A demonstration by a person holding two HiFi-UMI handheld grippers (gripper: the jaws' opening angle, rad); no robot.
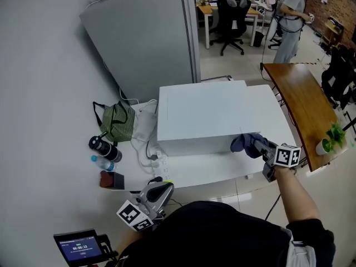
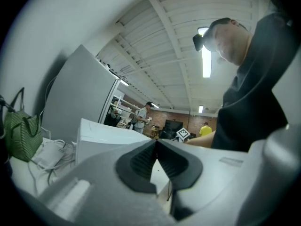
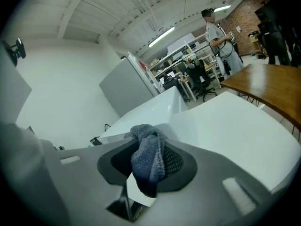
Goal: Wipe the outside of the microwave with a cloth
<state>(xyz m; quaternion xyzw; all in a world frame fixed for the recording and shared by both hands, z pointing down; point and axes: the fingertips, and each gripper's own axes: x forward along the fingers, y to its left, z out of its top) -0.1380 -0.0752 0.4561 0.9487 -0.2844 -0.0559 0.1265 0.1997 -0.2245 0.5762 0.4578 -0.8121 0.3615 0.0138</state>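
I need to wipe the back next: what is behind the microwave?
A grey partition stands behind the left part of the microwave, with tiled floor behind the right part. Its rear face and any cable there are hidden by its body.

Open-plan office: swivel chair (image 1: pixel 231 20), desk (image 1: pixel 204 10), grey partition (image 1: pixel 144 38), brick wall (image 1: pixel 327 5).

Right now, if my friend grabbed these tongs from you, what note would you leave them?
Left tongs: shut, empty, held low by the near edge of the table.
Right tongs: shut on the blue cloth, at the front right corner of the white microwave.
Done: cannot tell how much is wiped.
Left to do: wipe the front, top and sides.
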